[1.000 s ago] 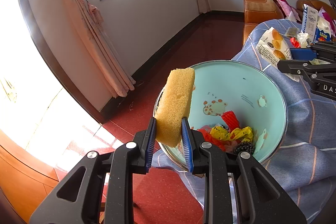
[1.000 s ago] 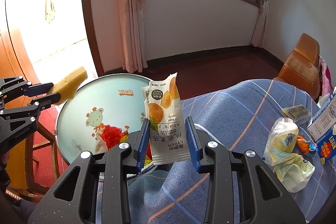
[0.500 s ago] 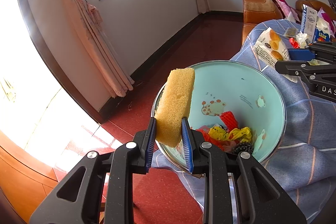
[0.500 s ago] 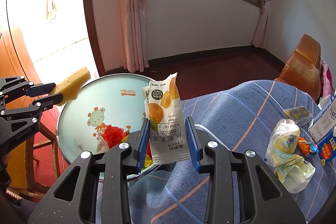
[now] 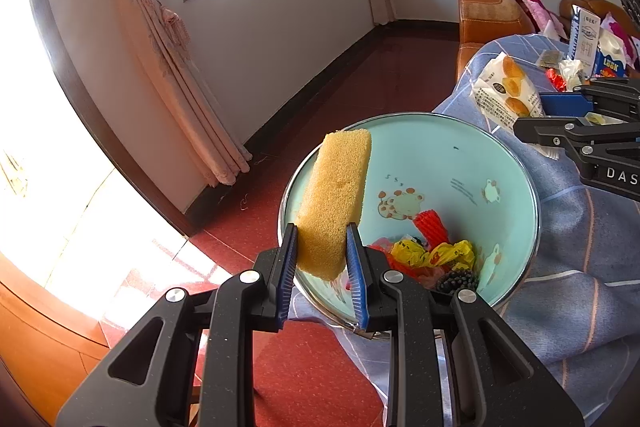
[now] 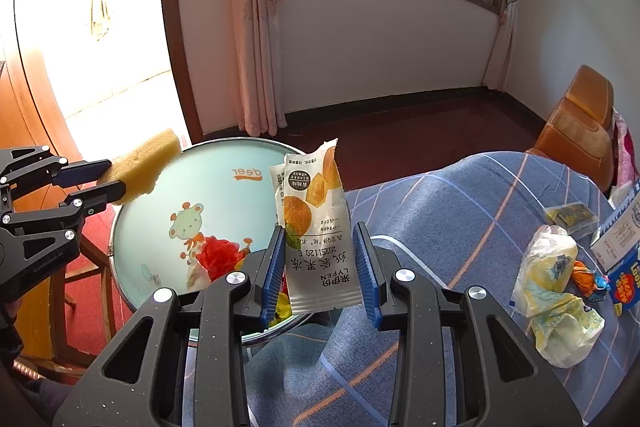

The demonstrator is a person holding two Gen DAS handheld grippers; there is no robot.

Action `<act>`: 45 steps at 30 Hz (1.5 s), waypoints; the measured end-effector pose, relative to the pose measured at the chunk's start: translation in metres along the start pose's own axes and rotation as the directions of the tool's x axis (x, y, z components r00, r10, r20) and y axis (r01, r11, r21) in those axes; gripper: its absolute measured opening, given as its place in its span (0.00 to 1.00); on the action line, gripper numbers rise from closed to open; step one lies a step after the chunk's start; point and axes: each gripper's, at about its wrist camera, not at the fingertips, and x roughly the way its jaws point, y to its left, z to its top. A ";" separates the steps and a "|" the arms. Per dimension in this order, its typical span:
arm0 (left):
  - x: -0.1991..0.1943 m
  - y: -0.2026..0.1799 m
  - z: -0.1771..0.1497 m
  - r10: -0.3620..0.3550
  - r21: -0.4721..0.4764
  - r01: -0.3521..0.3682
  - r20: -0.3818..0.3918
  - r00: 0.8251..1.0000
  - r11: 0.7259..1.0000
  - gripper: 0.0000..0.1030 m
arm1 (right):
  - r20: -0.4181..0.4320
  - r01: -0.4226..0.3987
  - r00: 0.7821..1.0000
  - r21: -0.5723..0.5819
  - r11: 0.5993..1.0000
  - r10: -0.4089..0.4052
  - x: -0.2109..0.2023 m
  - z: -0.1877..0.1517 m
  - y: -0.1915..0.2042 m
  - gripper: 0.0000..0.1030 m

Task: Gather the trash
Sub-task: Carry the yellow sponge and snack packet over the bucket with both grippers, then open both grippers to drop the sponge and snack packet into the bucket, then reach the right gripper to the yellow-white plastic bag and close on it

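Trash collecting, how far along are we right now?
Done: several wrappers already lie in the basin. In hand: the left tool grips a sponge and the right tool a snack packet, both at the basin. Left: a crumpled bag, candy wrapper and carton on the cloth.

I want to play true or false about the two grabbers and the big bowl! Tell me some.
1. The left gripper pinches a yellow sponge block. True.
2. The right gripper is empty. False: it holds a white snack wrapper.
3. The round light-blue basin already has colourful trash inside. True.
4. The sponge lies at the bottom of the basin. False: it is held up near the rim.
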 end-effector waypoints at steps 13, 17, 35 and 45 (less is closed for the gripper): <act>-0.002 -0.001 0.000 0.006 -0.006 -0.006 0.019 1.000 1.000 0.49 | 0.016 -0.012 1.000 -0.024 1.000 0.012 0.001 -0.001 0.009 0.48; -0.002 -0.001 0.001 0.007 -0.010 -0.007 0.023 1.000 1.000 0.56 | 0.021 -0.008 1.000 -0.008 1.000 0.009 0.000 -0.003 0.005 0.51; -0.002 -0.009 -0.001 -0.002 -0.004 0.002 0.026 1.000 1.000 0.69 | 0.042 0.020 0.999 0.068 0.997 -0.023 -0.025 -0.020 -0.017 0.57; 0.003 -0.017 -0.002 -0.030 -0.021 0.030 0.019 0.999 0.999 0.76 | 0.065 0.085 0.993 0.154 0.984 -0.096 -0.069 -0.045 -0.059 0.58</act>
